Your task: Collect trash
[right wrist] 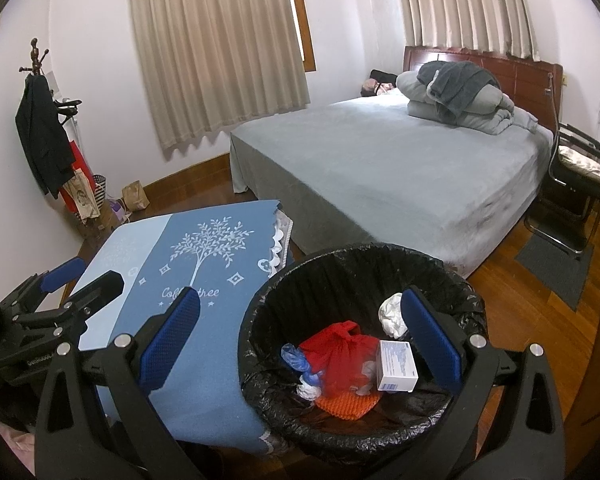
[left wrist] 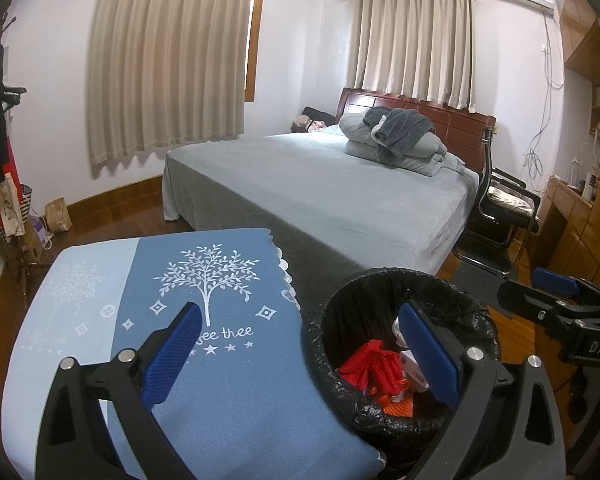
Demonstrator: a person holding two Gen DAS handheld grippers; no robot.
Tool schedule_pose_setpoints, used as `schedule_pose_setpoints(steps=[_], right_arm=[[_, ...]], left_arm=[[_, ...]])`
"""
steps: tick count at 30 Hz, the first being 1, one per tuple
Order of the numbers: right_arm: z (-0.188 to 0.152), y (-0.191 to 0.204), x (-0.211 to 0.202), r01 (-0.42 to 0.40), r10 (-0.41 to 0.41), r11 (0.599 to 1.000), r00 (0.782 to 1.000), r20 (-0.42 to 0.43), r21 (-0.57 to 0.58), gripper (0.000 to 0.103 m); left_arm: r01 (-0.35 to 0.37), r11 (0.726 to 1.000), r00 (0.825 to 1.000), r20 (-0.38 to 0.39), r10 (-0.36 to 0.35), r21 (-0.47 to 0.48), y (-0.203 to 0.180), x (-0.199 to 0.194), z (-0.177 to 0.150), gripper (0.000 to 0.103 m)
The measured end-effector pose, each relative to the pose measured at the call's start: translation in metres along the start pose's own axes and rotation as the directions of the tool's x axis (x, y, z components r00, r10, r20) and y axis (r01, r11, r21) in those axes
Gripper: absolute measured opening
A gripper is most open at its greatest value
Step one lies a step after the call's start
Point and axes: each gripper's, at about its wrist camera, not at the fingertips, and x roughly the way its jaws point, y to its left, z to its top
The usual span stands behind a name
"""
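Note:
A round bin lined with a black bag (right wrist: 260,312) (left wrist: 320,328) stands on the floor beside a table under a blue tree-print cloth (right wrist: 204,264) (left wrist: 220,380). In the bin lie a red mesh bag (right wrist: 336,348) (left wrist: 370,364), a small white box (right wrist: 396,368), crumpled white tissue (right wrist: 392,312), an orange net (right wrist: 348,404) and a blue scrap (right wrist: 294,356). My right gripper (right wrist: 300,332) hangs open above the bin's left rim, holding nothing. My left gripper (left wrist: 300,348) is open above the gap between cloth and bin, also holding nothing. The right gripper (left wrist: 556,292) shows at the left wrist view's right edge.
A bed with a grey-blue cover (right wrist: 400,176) fills the room behind the bin, folded bedding (right wrist: 460,96) at its head. A black chair (right wrist: 580,184) and grey mat (right wrist: 556,268) are at right. A coat stand with clothes (right wrist: 44,136) and paper bags (right wrist: 136,196) stand by the left wall.

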Motion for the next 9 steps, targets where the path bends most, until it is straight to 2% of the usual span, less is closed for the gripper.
schedule_pose_setpoints(steps=[9], right_arm=[[-0.0002,0.0012,-0.0005,-0.001,0.001,1.000,1.000,-0.001,0.001,0.098]], left_arm=[[-0.001,1.000,1.000,0.000,0.001,0.000,0.0003,-0.0001,0.0002,0.097]])
